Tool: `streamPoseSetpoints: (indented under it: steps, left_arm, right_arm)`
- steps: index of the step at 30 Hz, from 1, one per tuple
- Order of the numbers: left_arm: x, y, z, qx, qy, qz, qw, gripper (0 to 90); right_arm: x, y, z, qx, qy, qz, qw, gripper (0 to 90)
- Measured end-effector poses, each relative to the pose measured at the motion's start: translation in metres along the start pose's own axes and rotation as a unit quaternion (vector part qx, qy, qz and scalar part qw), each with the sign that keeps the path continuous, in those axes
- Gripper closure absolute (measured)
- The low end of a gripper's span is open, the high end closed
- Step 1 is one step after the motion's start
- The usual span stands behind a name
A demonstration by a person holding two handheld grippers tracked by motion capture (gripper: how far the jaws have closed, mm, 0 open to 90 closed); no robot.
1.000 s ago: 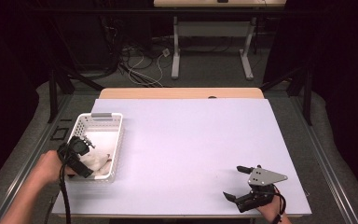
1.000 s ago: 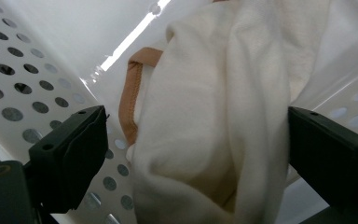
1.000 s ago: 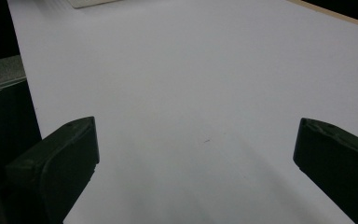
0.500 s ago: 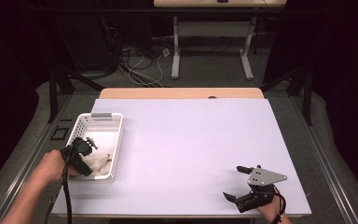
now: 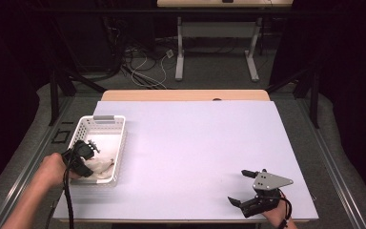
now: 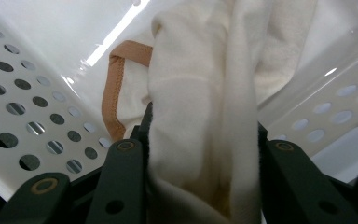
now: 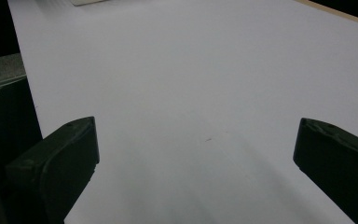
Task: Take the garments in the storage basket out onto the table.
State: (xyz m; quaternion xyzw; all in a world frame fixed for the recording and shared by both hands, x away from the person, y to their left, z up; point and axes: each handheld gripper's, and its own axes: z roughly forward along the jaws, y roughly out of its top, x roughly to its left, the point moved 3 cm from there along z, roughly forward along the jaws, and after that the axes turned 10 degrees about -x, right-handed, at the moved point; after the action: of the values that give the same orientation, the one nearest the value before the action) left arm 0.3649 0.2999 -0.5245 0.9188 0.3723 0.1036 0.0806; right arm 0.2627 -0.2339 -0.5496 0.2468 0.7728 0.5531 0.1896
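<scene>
A white perforated basket [image 5: 101, 122] stands at the table's left. A crumpled white cloth [image 5: 101, 166] with a tan hem lies in its near end. My left gripper [image 5: 83, 159] reaches into the basket from the near left side. In the left gripper view its jaws press on both sides of a bunched fold of the cloth [image 6: 200, 88], with the basket wall [image 6: 28, 116] close behind. My right gripper [image 5: 238, 186] rests low over the table's near right corner, open, with nothing between its jaws. The right gripper [image 7: 196, 154] faces bare table.
The pale table top [image 5: 200, 143] stretches wide between the basket and the right gripper. A wooden strip [image 5: 186, 95] runs along its far edge. Beyond it are table legs and cables on the floor [image 5: 152, 62].
My left gripper has slid toward the near end of the basket and sits lower on the cloth. The right gripper has stayed put.
</scene>
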Motion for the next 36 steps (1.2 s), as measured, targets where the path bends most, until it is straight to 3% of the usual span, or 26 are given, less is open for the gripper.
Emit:
streamPoseSetpoints:
  steps: [15,36]
  left_arm:
    - [-0.002,0.006,-0.020,-0.026,0.018,0.007,0.9995,65.3]
    - [0.001,0.012,-0.051,-0.040,0.036,0.009,0.9985,65.3]
  right_arm:
    - [-0.001,0.000,-0.001,-0.001,0.002,-0.004,1.0000,0.0]
    - [-0.001,0.000,-0.001,0.000,0.002,-0.002,1.0000,0.0]
